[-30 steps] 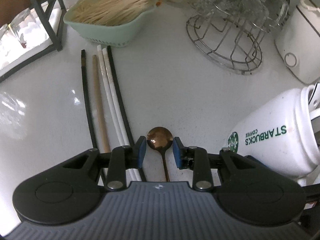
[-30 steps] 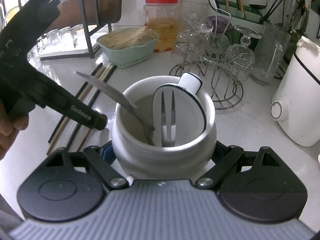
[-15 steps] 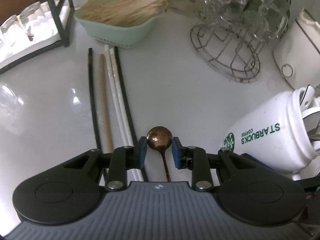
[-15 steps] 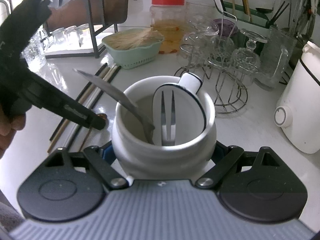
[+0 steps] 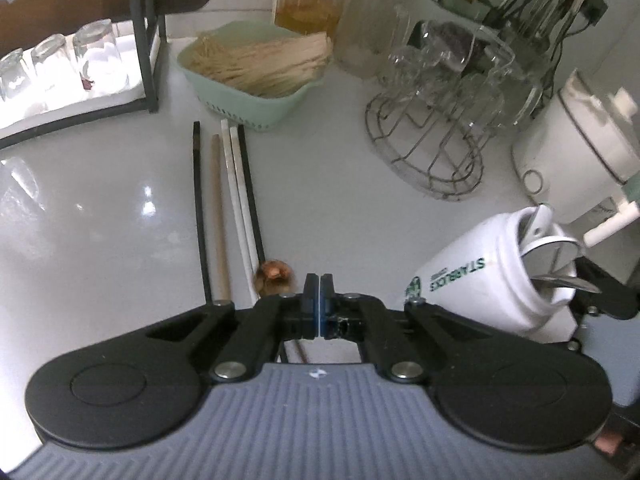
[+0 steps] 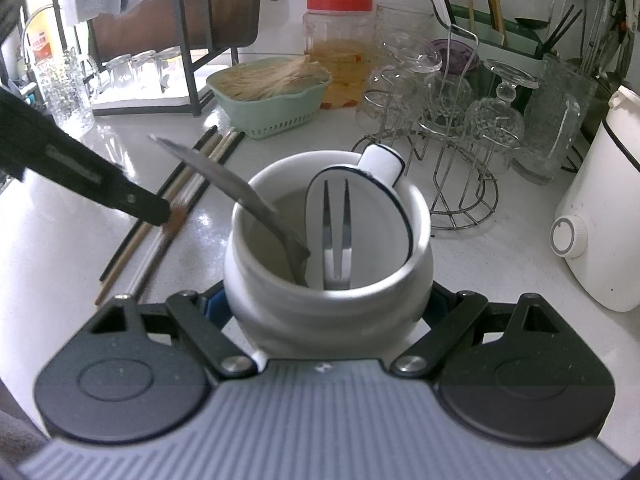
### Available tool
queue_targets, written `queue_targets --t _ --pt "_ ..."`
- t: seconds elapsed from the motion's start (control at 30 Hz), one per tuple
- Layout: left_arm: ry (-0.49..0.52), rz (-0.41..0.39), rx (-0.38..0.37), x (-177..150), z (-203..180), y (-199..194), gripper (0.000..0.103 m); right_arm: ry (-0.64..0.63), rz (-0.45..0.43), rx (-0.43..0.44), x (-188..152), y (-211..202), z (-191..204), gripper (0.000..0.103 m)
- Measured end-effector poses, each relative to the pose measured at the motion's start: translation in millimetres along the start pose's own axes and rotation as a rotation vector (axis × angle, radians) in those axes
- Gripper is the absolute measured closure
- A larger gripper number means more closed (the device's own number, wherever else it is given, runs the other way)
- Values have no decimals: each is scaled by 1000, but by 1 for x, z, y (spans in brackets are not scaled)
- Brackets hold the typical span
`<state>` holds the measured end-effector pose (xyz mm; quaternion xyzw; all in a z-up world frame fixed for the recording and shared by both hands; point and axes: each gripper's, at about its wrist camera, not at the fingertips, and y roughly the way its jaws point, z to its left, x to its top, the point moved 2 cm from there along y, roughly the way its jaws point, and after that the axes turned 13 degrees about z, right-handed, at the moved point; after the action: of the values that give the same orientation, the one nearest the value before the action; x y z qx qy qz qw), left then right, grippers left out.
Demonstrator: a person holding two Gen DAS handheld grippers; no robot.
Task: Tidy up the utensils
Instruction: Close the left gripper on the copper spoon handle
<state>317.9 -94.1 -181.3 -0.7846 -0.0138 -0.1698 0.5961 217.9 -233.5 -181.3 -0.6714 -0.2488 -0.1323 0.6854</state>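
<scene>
Two hand-held grippers at a white bench (image 5: 100, 240), with utensils partly sorted.

Right hand-held gripper (image 6: 326, 304) is clamped around a white mug (image 6: 328, 304) holding a fork (image 6: 336, 236), a ladle (image 6: 360, 204) and a spoon (image 6: 236, 188). Left hand-held gripper (image 5: 319, 294) has just closed, pads meeting with nothing between; the copper spoon (image 5: 274, 274) lies just left of its tips, beside the chopsticks (image 5: 228, 200). Beyond stand a green basket (image 5: 256, 80) and a wire glass rack (image 5: 432, 132).

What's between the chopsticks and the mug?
Left wrist view: a copper spoon beside the chopsticks, and the shut left gripper; otherwise bare counter up to the mug.
</scene>
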Motion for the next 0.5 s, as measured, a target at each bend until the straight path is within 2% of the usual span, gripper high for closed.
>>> queue_targets --t 0.27,0.4,0.5 --pt "-19 49 3 -8 12 14 103 -8 -1 2 0 0 1 11" --pt "-62 38 28 -9 25 17 101 -15 0 3 1 0 1 11" --pt "-102 26 28 -8 38 19 94 -19 0 5 1 0 0 11"
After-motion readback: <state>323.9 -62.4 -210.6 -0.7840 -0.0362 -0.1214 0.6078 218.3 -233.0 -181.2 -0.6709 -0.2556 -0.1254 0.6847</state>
